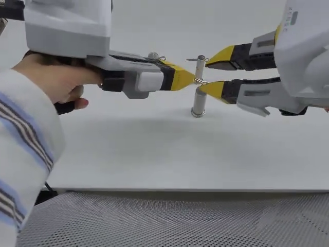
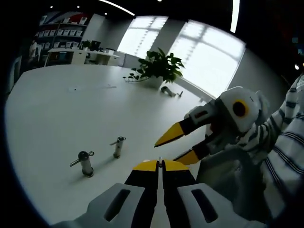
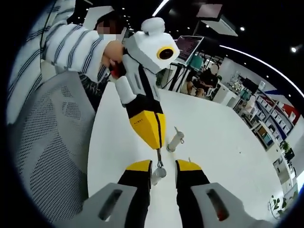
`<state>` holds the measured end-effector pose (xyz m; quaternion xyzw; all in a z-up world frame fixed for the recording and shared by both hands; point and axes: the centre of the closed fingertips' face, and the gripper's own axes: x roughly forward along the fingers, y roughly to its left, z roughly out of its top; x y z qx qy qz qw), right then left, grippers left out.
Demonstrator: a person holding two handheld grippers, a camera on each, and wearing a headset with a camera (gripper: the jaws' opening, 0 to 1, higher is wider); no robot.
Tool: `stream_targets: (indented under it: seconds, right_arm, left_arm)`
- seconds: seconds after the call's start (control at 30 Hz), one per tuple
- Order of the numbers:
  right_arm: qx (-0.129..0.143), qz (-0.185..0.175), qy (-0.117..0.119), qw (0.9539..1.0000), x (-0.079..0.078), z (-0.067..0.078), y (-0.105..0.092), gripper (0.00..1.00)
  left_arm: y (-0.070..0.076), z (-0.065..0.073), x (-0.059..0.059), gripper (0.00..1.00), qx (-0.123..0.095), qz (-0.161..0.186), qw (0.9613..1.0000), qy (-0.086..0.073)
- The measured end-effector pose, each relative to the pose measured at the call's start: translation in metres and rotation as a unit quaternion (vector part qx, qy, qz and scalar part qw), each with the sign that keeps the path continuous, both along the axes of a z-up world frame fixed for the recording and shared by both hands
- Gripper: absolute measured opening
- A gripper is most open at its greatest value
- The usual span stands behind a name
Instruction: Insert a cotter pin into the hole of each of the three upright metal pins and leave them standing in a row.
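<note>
Step in hand: the last cotter pin is to go into its hole.

The left gripper (image 1: 191, 78) is clenched on a thin silver wire cotter pin (image 1: 200, 81), with a short end showing past the yellow tips. In the left gripper view the wire (image 2: 160, 160) is pinched between the shut jaws. It is held at the head of the bare upright grey metal pin (image 1: 198, 100), which stands on the white bench (image 1: 154, 154) between the two grippers.

The right gripper (image 1: 204, 74) is released, its jaws parted about the pin's top. In the right gripper view the pin's head (image 3: 158, 173) sits between the jaws, nearer one of them and not gripped.

Behind stand the rear metal pin (image 1: 201, 60) and the far-left metal pin (image 1: 152, 54), each already fitted with a cotter pin.

How the step is best done, as judged:
- The bare pin should first be steadied by closing the right jaws on its shank below the hole, so that the push does not topple it.
- The wire should be lined up with the hole's axis and fed level.
- The wire should be let go only once it is through.

Hidden or unclear:
- The cross hole is not made out in any view.
- It cannot be told whether the wire tip has entered, or which end leads.
- The far-left metal pin's lower part is hidden behind the left gripper's body.
- Small dark items by the potted plant (image 2: 159, 66) are too small to identify.
</note>
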<state>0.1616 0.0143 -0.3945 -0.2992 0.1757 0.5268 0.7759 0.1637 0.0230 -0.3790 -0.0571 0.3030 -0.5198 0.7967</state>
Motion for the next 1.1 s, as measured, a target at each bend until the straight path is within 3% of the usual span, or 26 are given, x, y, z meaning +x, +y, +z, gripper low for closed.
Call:
stream_targets:
  seconds: [0.07, 0.1, 0.17, 0.23, 0.27, 0.3, 0.33, 0.37, 0.47, 0.63, 0.87, 0.97, 1.1]
  right_arm:
    - [0.013, -0.002, 0.020, 0.9997, -0.002, -0.001, 0.000, 0.17]
    - [0.017, 0.000, 0.032, 0.9993, -0.004, -0.002, 0.001, 0.17]
    - [0.036, 0.003, 0.044, 0.9984, -0.006, -0.001, 0.003, 0.15]
    - [0.057, 0.004, 0.072, 0.9958, -0.011, -0.002, 0.005, 0.14]
    - [0.060, 0.005, 0.073, 0.9955, -0.011, -0.002, 0.004, 0.14]
    - [0.063, 0.004, 0.082, 0.9946, -0.012, -0.003, 0.004, 0.15]
    - [0.061, 0.005, 0.087, 0.9944, -0.012, -0.005, 0.002, 0.17]
    - [0.062, 0.006, 0.089, 0.9941, -0.012, -0.006, 0.002, 0.17]
    - [0.088, 0.002, 0.118, 0.9892, -0.016, -0.010, 0.004, 0.15]
    - [0.113, 0.009, 0.141, 0.9835, -0.013, -0.009, -0.003, 0.03]
    - [0.114, 0.026, 0.151, 0.9816, -0.026, -0.007, 0.001, 0.00]
    - [0.102, 0.040, 0.149, 0.9828, -0.032, -0.007, 0.000, 0.00]
    - [0.090, 0.056, 0.146, 0.9836, -0.039, -0.005, -0.002, 0.00]
  left_arm:
    - [0.001, 0.003, -0.001, 0.00, 0.001, -0.011, 0.9998, -0.019]
    - [0.001, 0.006, -0.003, 0.00, 0.003, -0.025, 0.9989, -0.040]
    - [0.000, 0.010, -0.006, 0.00, 0.003, -0.038, 0.9975, -0.061]
    - [0.001, 0.012, -0.008, 0.00, -0.003, -0.037, 0.9979, -0.053]
    - [0.000, 0.013, -0.009, 0.00, -0.005, -0.042, 0.9977, -0.054]
    - [0.000, 0.014, -0.011, 0.00, -0.004, -0.049, 0.9968, -0.063]
    - [-0.001, 0.015, -0.011, 0.00, 0.001, -0.064, 0.9942, -0.087]
    - [-0.001, 0.016, -0.013, 0.00, 0.002, -0.071, 0.9930, -0.094]
    - [-0.006, 0.019, -0.019, 0.00, -0.017, -0.083, 0.9927, -0.086]
    - [-0.010, 0.017, -0.027, 0.00, -0.007, -0.113, 0.9873, -0.111]
    - [-0.013, 0.015, -0.033, 0.00, 0.001, -0.143, 0.9808, -0.133]
    - [-0.015, 0.012, -0.037, 0.00, 0.009, -0.166, 0.9757, -0.143]
    - [-0.016, 0.010, -0.041, 0.00, 0.019, -0.184, 0.9719, -0.145]
